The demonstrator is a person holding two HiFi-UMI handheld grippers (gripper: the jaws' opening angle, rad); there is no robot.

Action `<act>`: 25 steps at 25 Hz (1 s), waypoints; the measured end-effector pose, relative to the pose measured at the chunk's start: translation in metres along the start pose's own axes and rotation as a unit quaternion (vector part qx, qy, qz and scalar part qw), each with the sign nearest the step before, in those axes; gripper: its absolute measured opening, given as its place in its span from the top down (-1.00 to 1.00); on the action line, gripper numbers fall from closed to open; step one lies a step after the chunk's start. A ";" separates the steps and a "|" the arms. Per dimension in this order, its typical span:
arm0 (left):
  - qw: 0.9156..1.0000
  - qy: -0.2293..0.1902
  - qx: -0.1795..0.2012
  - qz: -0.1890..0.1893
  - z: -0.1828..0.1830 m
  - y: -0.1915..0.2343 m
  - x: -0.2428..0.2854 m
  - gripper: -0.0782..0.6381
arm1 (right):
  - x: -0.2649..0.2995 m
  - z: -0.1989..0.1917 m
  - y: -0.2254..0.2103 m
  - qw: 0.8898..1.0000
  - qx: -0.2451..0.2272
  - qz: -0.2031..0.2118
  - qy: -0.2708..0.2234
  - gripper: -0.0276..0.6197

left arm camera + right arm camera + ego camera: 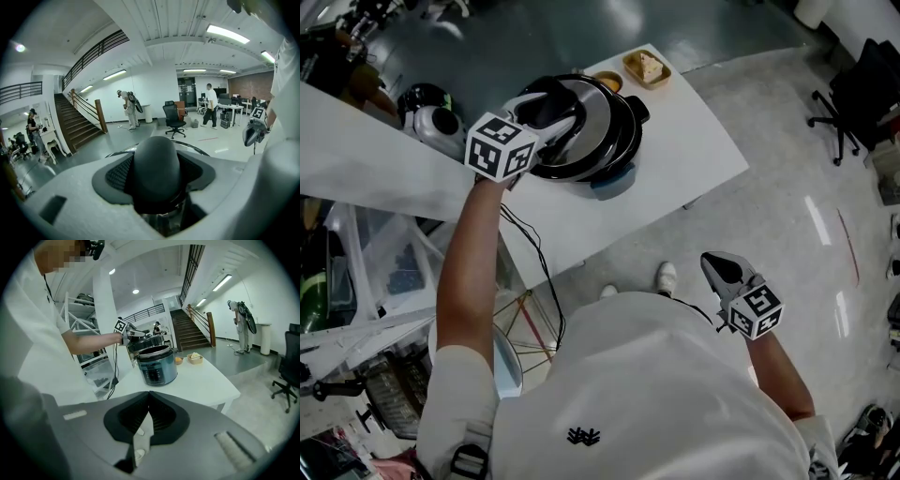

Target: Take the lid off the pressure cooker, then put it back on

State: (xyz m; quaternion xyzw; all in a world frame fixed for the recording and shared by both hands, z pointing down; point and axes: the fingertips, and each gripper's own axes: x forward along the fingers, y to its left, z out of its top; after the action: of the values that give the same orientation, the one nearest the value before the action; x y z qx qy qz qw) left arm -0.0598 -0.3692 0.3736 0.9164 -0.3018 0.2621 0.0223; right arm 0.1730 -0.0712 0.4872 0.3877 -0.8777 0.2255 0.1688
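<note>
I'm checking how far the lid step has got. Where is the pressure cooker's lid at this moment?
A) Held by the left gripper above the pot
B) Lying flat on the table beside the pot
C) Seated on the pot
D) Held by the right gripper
A: the left gripper is closed on the handle of the lid, which hangs just above the open pot in the right gripper view.

No words or numbers can be read anywhere. The pressure cooker has a dark panel on its front with pale print, too small to make out. The person's white shirt bears a small black emblem, a shape rather than letters. The cube on the left gripper and the one on the right gripper show only black-and-white square patterns
</note>
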 end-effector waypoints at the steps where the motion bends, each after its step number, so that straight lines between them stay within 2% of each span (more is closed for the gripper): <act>1: 1.000 -0.001 -0.002 0.002 -0.001 0.001 -0.006 -0.02 | 0.002 0.001 0.002 1.000 -0.003 0.003 0.001 0.87; 16: 0.999 0.004 -0.021 0.047 -0.042 0.018 -0.094 -0.02 | 0.036 0.009 0.049 0.998 -0.031 0.051 0.010 0.87; 25: 0.997 0.003 -0.033 0.069 -0.073 0.019 -0.148 -0.02 | 0.049 0.009 0.081 0.997 -0.045 0.064 0.014 0.87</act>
State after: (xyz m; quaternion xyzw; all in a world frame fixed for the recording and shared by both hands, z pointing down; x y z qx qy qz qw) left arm -0.2050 -0.2901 0.3618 0.8914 -0.3726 0.2556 0.0354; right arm 0.0787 -0.0569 0.4812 0.3198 -0.9075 0.2016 0.1833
